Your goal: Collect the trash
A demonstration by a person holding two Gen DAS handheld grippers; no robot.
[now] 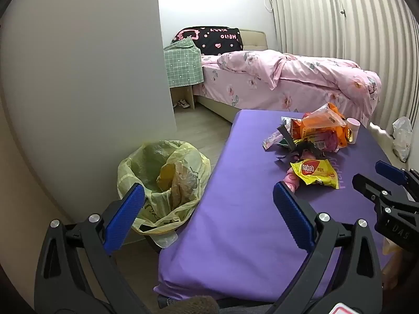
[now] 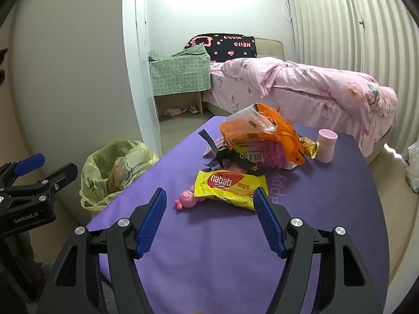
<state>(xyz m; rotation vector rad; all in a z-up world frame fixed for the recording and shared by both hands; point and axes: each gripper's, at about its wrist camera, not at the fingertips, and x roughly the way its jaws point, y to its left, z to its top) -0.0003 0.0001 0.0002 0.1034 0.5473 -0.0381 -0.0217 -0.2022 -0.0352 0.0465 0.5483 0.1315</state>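
Observation:
A pile of snack wrappers lies on the purple table (image 2: 209, 248): a yellow Nabati wrapper (image 2: 230, 188) nearest, an orange bag (image 2: 259, 130) and a pink packet (image 2: 264, 157) behind it, dark scraps between. A small pink toy (image 2: 186, 199) lies beside the yellow wrapper. My right gripper (image 2: 210, 205) is open just short of that wrapper, nothing between its pads. My left gripper (image 1: 208, 201) is open wide over the table's left edge (image 1: 209, 183), empty. A bin with a yellow bag liner (image 1: 162, 183) stands on the floor left of the table.
A pink cup (image 2: 326, 145) stands behind the wrappers. A bed with pink bedding (image 2: 314, 86) runs along the curtain beyond the table. A green-covered stand (image 2: 180, 76) is by the wall corner. A white plastic bag (image 1: 402, 137) lies on the floor at right.

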